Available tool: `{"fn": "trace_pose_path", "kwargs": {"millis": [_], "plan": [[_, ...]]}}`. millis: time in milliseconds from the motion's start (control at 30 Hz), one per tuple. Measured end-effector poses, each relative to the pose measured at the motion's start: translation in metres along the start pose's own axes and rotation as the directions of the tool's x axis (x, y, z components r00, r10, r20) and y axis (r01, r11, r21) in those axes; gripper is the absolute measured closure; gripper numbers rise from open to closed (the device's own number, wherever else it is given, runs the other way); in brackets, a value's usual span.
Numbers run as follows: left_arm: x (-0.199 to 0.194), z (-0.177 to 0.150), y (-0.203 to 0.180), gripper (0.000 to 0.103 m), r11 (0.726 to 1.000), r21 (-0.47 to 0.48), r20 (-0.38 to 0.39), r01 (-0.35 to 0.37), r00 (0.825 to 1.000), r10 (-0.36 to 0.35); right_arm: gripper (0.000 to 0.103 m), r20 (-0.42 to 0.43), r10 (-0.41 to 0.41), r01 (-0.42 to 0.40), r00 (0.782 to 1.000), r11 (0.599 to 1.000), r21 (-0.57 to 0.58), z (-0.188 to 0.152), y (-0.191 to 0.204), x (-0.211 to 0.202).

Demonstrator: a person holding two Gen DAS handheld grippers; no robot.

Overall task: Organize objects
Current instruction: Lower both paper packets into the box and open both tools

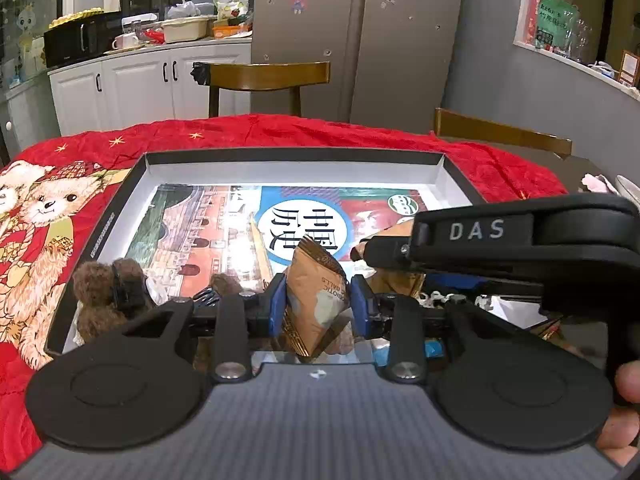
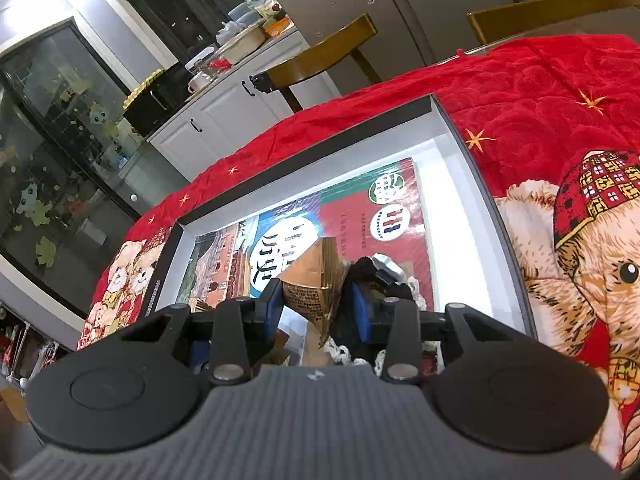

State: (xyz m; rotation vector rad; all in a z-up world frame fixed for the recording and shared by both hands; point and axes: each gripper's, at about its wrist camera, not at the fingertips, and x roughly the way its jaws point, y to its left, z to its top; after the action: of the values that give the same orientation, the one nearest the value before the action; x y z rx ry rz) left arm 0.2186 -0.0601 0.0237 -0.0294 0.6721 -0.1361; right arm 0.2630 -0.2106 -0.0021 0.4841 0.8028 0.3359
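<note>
Red quilted cloth (image 1: 280, 132) printed with teddy bears covers the surface, where a shallow black-rimmed box (image 1: 296, 157) lies open with a glossy printed sheet (image 1: 224, 232) flat on its white floor. At the box's near left corner sits a brown plush toy (image 1: 108, 288), just beside the left gripper (image 1: 318, 304), whose blue pads are closed on a tan snack pouch (image 1: 316, 296) held upright over the box. To its right, the right gripper (image 2: 316, 304) reaches in across the same end of the box; its own camera shows the blue pads pressed against a brown paper packet (image 2: 308, 280), with a dark item and white lace (image 2: 340, 350) crowded close by. A person's fingers (image 1: 628, 380) show at the far right edge of the left view. Both grippers work within the same crowded near end of the box, so the likeliest trouble is a collision between them, or a packet dragging neighbouring clutter out of place as it is set down. The pouch is pinched at its soft middle and could crumple or slip if the grip shifts. The slick sheet may also let released items slide.
</note>
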Motion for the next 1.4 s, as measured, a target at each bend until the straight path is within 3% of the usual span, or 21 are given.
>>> {"fn": "trace_pose_path", "kwargs": {"millis": [1033,1300,1400], "plan": [[0.006,-0.014,-0.018,0.062,0.991,0.115,0.051,-0.075,0.996,0.070,0.062,-0.004,-0.031,0.030,1.000,0.997,-0.077,-0.005,0.005,0.004],[0.007,-0.013,-0.015,0.062,0.993,0.100,0.042,-0.061,0.997,0.057,0.060,-0.016,-0.026,0.025,1.000,0.997,-0.072,-0.004,0.006,0.004],[0.007,-0.011,-0.012,0.058,0.995,0.081,0.023,-0.050,0.999,0.048,0.056,-0.025,-0.016,0.015,1.000,0.998,-0.062,-0.003,0.005,0.004]]}}
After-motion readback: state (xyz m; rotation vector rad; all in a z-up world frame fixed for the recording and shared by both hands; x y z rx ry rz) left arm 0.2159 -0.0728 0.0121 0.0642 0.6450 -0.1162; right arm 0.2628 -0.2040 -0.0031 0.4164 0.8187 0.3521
